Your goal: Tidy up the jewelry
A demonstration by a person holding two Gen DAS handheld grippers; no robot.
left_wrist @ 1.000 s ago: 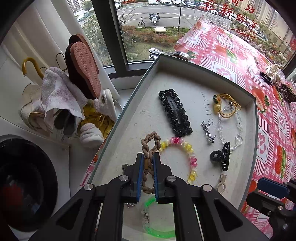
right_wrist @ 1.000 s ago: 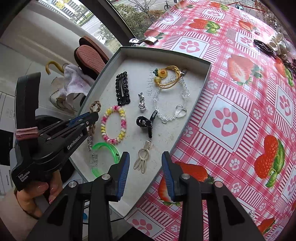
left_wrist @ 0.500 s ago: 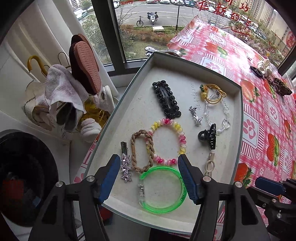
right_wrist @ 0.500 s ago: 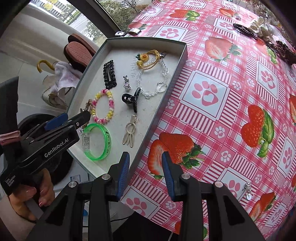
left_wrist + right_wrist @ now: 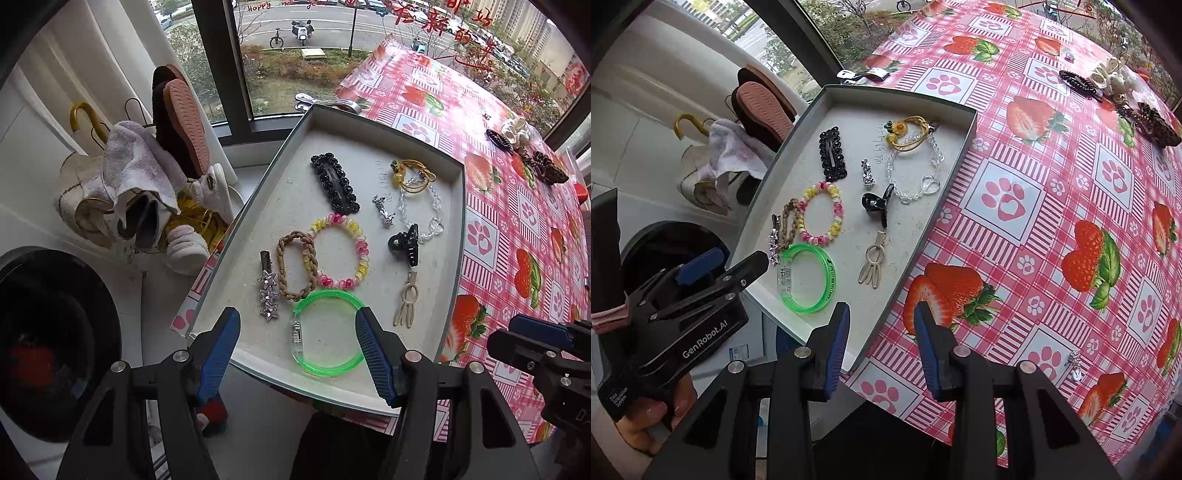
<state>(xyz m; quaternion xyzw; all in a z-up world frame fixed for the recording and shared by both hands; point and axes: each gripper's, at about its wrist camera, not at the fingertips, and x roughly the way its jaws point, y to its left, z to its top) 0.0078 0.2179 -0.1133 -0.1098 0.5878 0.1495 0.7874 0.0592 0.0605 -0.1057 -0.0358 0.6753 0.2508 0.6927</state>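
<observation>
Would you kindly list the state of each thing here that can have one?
left gripper: open, empty, above the tray's near edge
right gripper: open, empty
tray: lidless, holding jewelry
brown braided band: lying flat in tray, released
green bangle: flat, clasp closed
black claw clip: shut, on its side

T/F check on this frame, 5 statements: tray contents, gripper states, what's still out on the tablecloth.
1. The left hand-held gripper holds the brown braided hair tie. False: its jaws are open and empty; the tie lies in the tray.
2. The green bangle lies in the tray. True.
3. The black claw clip sits on the tablecloth. False: it is in the tray.
4. The right hand-held gripper holds nothing. True.
5. Some hair accessories remain on the tablecloth's far side. True.
</observation>
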